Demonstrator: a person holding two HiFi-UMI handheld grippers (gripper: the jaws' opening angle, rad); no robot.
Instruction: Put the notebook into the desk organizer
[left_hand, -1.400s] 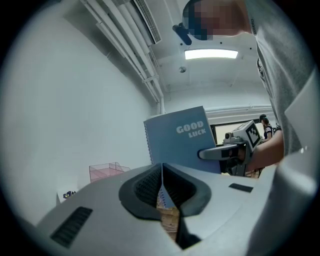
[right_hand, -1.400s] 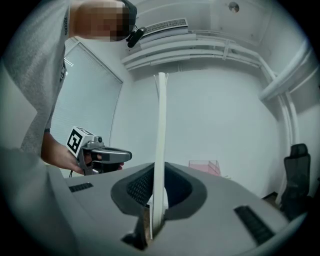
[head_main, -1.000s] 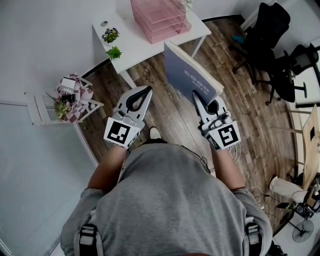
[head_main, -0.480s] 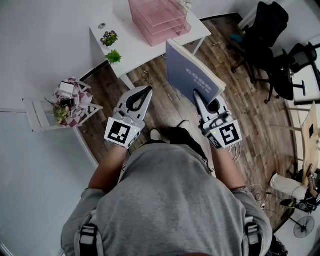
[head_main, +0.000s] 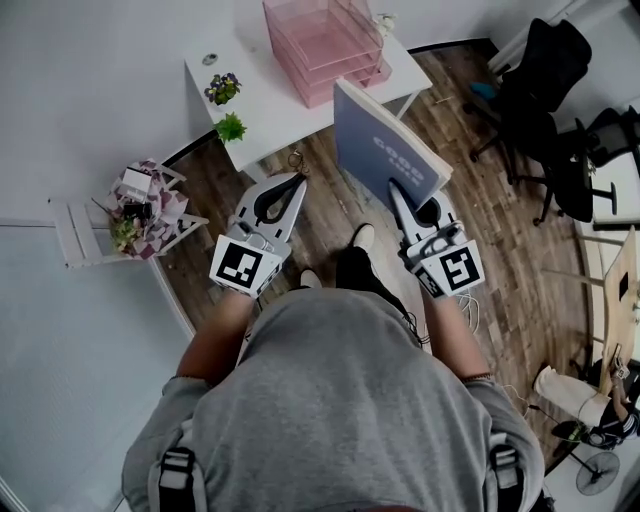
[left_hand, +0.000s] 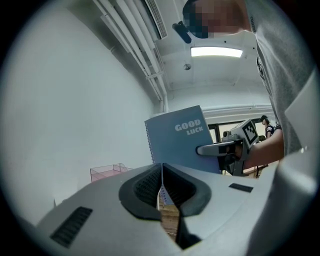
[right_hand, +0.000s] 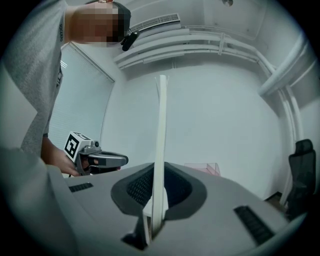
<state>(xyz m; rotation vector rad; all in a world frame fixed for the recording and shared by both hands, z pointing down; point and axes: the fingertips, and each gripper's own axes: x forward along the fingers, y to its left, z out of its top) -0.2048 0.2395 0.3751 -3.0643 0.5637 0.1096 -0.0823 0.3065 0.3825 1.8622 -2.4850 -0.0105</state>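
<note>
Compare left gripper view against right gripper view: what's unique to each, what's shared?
Left only: the notebook face-on, blue GOOD LUCK cover and spiral, with the right tool shut on its edge. Right only: the notebook edge-on between its own jaws, the left tool, a black office chair. Both: the pink desk organizer against the white wall.

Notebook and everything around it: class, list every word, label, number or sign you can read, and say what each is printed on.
"GOOD LUCK": on the notebook cover, left gripper view.
Same print in the head view: too blurred to read.
Marker cubes: code squares only, no words.
Nothing else readable.
</note>
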